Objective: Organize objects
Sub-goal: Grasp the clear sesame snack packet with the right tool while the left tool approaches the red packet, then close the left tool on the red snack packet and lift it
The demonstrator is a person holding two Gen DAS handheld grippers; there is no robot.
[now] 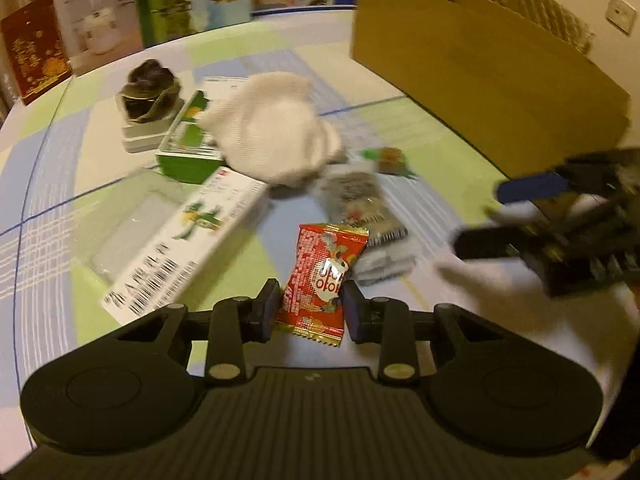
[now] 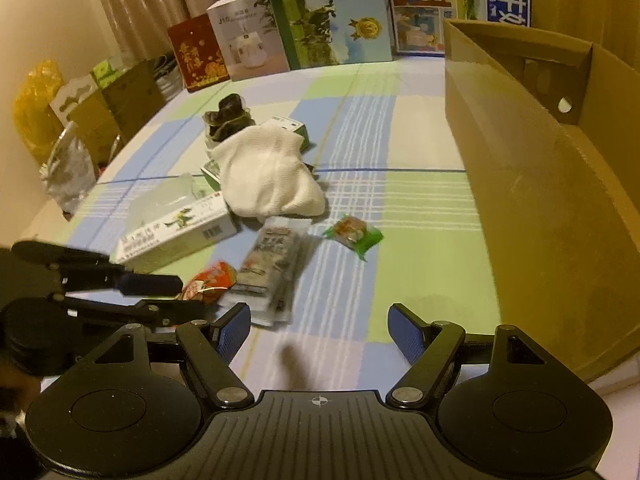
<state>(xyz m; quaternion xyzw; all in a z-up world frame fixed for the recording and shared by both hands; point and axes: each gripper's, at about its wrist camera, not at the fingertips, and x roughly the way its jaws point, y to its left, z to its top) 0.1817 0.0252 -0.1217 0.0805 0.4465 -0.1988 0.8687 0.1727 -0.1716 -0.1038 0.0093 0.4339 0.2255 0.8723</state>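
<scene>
My left gripper (image 1: 310,308) is shut on a red snack packet (image 1: 320,276), pinched at its lower half; the packet also shows in the right wrist view (image 2: 210,282). My right gripper (image 2: 320,330) is open and empty, low over the checked tablecloth; it appears blurred at the right of the left wrist view (image 1: 520,216). Ahead lie a grey snack pack (image 2: 274,268), a green-wrapped sweet (image 2: 354,234), a white cloth (image 2: 268,176), a white dinosaur-print box (image 2: 180,232) and a green box (image 1: 188,148). A dark wrapped item (image 1: 150,88) sits on a small white box.
An open cardboard box (image 2: 540,184) stands at the right. Milk cartons (image 2: 340,12), a white appliance box (image 2: 248,36) and a red box (image 2: 196,52) line the table's far edge. Bags (image 2: 68,120) stand off the table at the left.
</scene>
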